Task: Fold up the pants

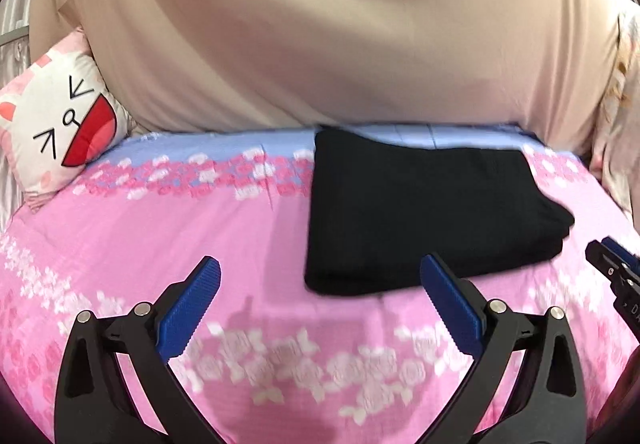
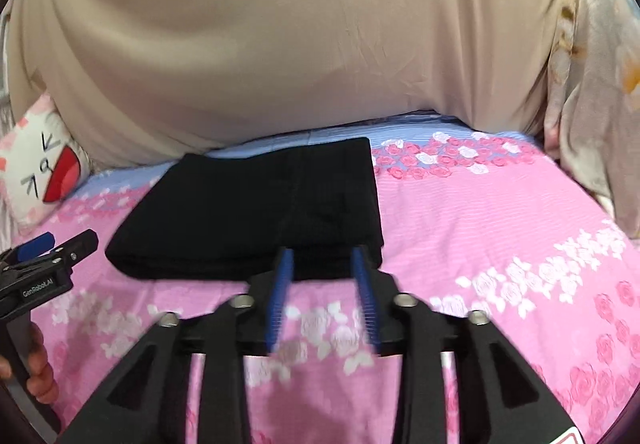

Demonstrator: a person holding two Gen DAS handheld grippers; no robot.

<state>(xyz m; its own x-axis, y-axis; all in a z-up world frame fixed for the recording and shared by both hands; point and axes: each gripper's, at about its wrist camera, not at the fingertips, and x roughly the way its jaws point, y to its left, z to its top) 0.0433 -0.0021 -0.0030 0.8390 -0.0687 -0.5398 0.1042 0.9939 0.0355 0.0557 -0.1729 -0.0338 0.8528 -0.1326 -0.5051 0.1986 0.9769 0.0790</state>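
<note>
The black pants (image 1: 424,207) lie folded into a compact rectangle on the pink floral bed sheet (image 1: 160,236); they also show in the right wrist view (image 2: 256,207). My left gripper (image 1: 320,272) is open wide and empty, hovering just in front of the pants' near left corner. My right gripper (image 2: 324,256) is open with a narrower gap and empty, its fingertips at the pants' near edge. The right gripper shows at the left wrist view's right edge (image 1: 612,264); the left gripper shows at the right wrist view's left edge (image 2: 52,248).
A large beige cushion or covered headboard (image 1: 320,23) rises behind the pants. A cartoon cat pillow (image 1: 60,115) sits at the back left. A floral fabric (image 2: 592,63) hangs at the right. A blue band of the sheet (image 2: 440,129) runs along the far edge.
</note>
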